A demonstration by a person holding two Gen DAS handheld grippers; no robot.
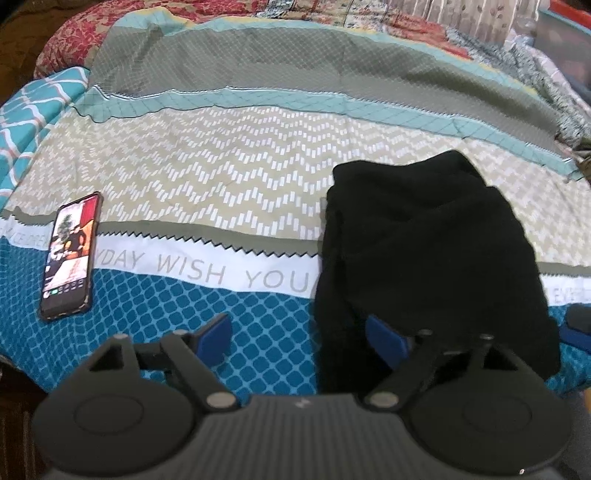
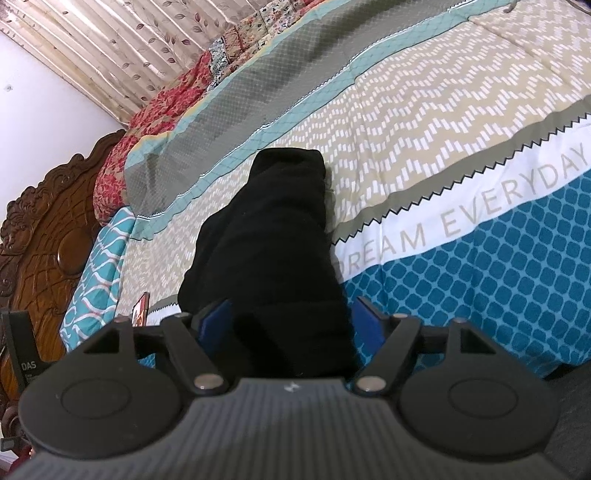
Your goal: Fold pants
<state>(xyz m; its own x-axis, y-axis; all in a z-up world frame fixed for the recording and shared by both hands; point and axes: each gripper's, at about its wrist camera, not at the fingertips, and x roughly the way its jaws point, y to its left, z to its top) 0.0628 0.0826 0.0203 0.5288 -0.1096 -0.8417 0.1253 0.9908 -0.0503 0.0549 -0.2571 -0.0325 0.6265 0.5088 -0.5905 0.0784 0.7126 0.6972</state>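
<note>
The black pants (image 1: 424, 251) lie as a folded bundle on the patterned bedspread (image 1: 221, 177). My left gripper (image 1: 301, 341) stands open at the bundle's near left edge. Its right pad rests over the cloth, and its left pad is over bare bedspread, well clear of the cloth. In the right wrist view the pants (image 2: 273, 236) run away from me between the jaws of my right gripper (image 2: 293, 323). The cloth fills most of that gap, but the blue pads stand apart beside it, so this gripper is open too. One of its fingers (image 1: 578, 326) shows at the right edge of the left wrist view.
A phone (image 1: 70, 254) with a lit screen lies on the bedspread to the left of the pants, also visible as phone (image 2: 140, 306). A carved wooden headboard (image 2: 44, 229) and a curtain (image 2: 110, 48) bound the bed. Quilts (image 1: 166, 22) are piled along the far side.
</note>
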